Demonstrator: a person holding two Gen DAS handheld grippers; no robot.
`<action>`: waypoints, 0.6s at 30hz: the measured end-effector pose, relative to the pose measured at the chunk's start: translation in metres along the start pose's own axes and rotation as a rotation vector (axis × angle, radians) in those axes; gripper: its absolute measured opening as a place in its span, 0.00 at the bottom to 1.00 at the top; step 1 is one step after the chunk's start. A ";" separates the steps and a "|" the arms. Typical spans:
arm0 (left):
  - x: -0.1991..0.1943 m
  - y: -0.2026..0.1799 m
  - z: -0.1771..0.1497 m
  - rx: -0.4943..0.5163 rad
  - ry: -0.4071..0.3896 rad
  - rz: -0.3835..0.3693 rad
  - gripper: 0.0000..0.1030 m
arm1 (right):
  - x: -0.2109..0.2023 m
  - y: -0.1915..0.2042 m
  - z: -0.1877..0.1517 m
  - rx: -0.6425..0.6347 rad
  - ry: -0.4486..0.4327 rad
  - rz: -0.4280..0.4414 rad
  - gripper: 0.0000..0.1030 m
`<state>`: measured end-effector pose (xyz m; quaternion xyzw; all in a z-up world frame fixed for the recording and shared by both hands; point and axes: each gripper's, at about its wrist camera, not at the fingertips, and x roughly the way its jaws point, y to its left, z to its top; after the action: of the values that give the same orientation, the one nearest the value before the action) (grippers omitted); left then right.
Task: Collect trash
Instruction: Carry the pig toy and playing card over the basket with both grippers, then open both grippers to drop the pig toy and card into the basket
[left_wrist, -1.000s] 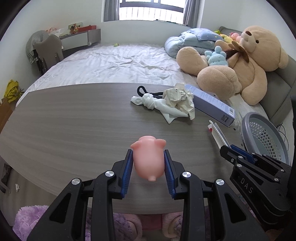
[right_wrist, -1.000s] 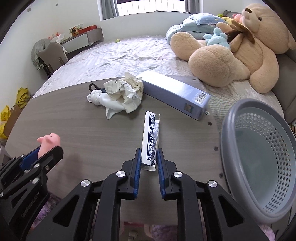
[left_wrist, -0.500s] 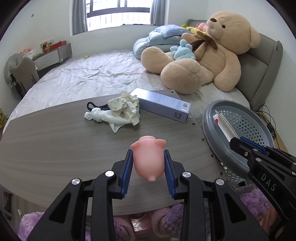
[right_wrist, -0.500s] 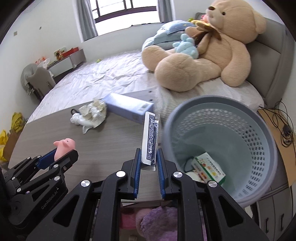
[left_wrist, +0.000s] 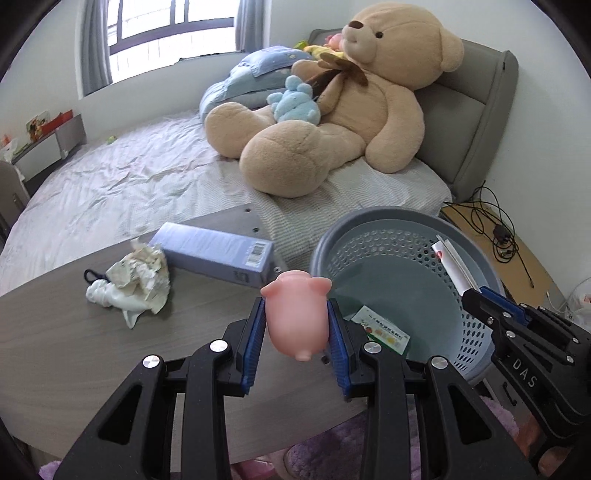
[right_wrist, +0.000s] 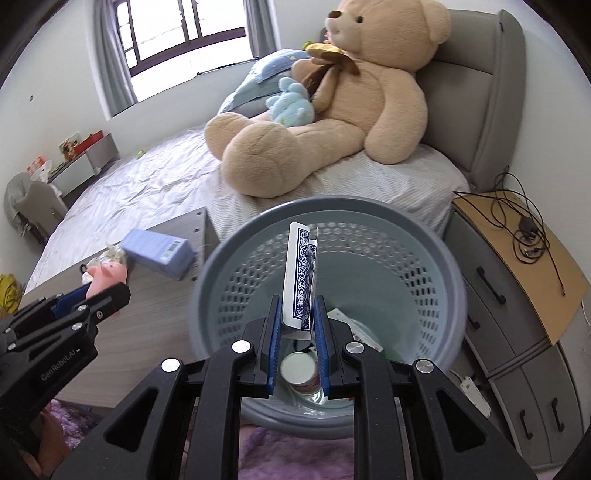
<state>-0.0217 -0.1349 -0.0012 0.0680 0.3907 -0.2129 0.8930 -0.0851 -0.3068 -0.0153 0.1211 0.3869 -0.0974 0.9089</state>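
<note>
My left gripper (left_wrist: 296, 334) is shut on a pink rubber pig (left_wrist: 296, 317) and holds it above the table's right edge, beside the grey perforated basket (left_wrist: 373, 221). My right gripper (right_wrist: 297, 332) is shut on a blue-patterned card box (right_wrist: 300, 280) and holds it over the basket's opening (right_wrist: 258, 229). Inside the basket lie a green-and-white carton (left_wrist: 382, 329) and a can (right_wrist: 300, 371). The left gripper with the pig also shows at the left of the right wrist view (right_wrist: 107, 280).
On the wooden table (left_wrist: 74, 350) lie a long blue box (left_wrist: 218, 254) and crumpled paper with white cloth (left_wrist: 136, 284). Behind it is a bed with a large teddy bear (left_wrist: 343, 122). A drawer cabinet with cables (right_wrist: 517, 266) stands right of the basket.
Both grippers swung right with their loads. The card box went from beside the basket to over its opening. The pig moved from mid-table toward the basket's rim.
</note>
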 end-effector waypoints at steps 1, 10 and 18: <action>0.003 -0.006 0.004 0.009 0.001 -0.014 0.32 | 0.000 -0.006 0.001 0.010 0.000 -0.009 0.16; 0.038 -0.056 0.026 0.100 0.030 -0.116 0.32 | 0.008 -0.042 0.002 0.087 0.021 -0.024 0.16; 0.060 -0.064 0.025 0.124 0.055 -0.114 0.32 | 0.026 -0.044 0.000 0.101 0.059 -0.019 0.16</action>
<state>0.0036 -0.2194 -0.0254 0.1066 0.4046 -0.2853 0.8623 -0.0799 -0.3511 -0.0407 0.1661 0.4094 -0.1218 0.8888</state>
